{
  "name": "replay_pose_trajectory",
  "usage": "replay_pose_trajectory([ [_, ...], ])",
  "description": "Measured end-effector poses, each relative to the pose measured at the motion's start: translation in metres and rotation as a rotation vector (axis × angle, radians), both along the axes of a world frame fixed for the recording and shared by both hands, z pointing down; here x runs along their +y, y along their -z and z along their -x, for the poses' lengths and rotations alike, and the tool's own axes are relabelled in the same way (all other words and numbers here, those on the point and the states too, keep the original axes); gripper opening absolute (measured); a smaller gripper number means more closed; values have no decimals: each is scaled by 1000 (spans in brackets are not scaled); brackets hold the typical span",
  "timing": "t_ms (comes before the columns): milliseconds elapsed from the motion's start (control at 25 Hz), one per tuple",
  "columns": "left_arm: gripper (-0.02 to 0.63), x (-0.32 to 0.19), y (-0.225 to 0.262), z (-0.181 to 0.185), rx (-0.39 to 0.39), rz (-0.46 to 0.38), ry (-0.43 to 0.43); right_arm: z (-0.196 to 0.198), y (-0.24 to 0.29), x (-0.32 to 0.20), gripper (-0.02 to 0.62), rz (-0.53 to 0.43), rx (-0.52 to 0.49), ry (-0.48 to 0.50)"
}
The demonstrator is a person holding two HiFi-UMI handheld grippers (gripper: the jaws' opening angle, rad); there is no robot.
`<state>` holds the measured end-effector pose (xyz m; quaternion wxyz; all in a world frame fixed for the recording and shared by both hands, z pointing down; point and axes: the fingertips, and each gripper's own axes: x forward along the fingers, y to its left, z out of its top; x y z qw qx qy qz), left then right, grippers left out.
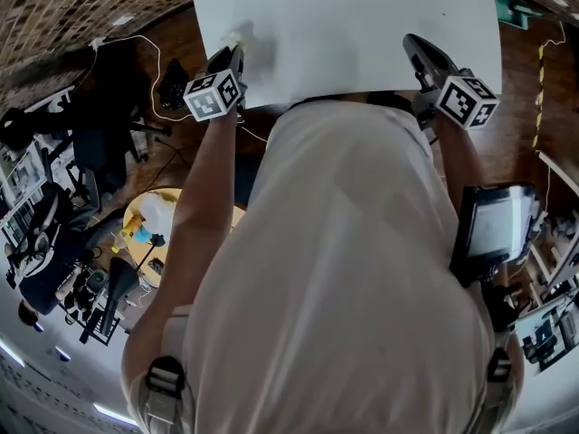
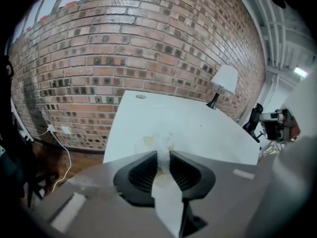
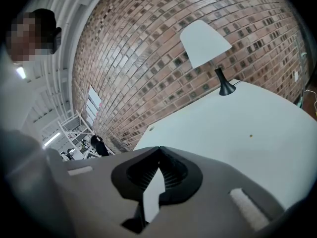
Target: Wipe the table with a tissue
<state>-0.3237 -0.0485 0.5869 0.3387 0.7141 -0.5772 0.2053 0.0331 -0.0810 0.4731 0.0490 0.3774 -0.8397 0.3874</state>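
Two grippers sit at the table's [image 1: 362,25] near edge: the left gripper [image 1: 232,52] pinches the tissue [image 1: 238,36] by the left corner; the right gripper [image 1: 418,48], jaws together and empty, is by the right corner

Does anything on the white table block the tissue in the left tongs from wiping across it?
Nothing visible does. The white paper tissue is clamped in the left tongs at a corner of the white table, whose top ahead lies open; only a white-shaded lamp on a black stand stands at the far edge.
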Motion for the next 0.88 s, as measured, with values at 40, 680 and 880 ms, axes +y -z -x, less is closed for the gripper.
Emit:
replay_pose_trajectory([
  [40,87,-3,2,-4,19,-5,-21,8,1,1,6,-4,0,5],
  [680,89,-90,11,-94,32,16,-234,21,3,2,6,-18,21,-8],
  [880,89,-105,2,-120,9,51,-251,-2,1,-3,6,-4,12,-19],
])
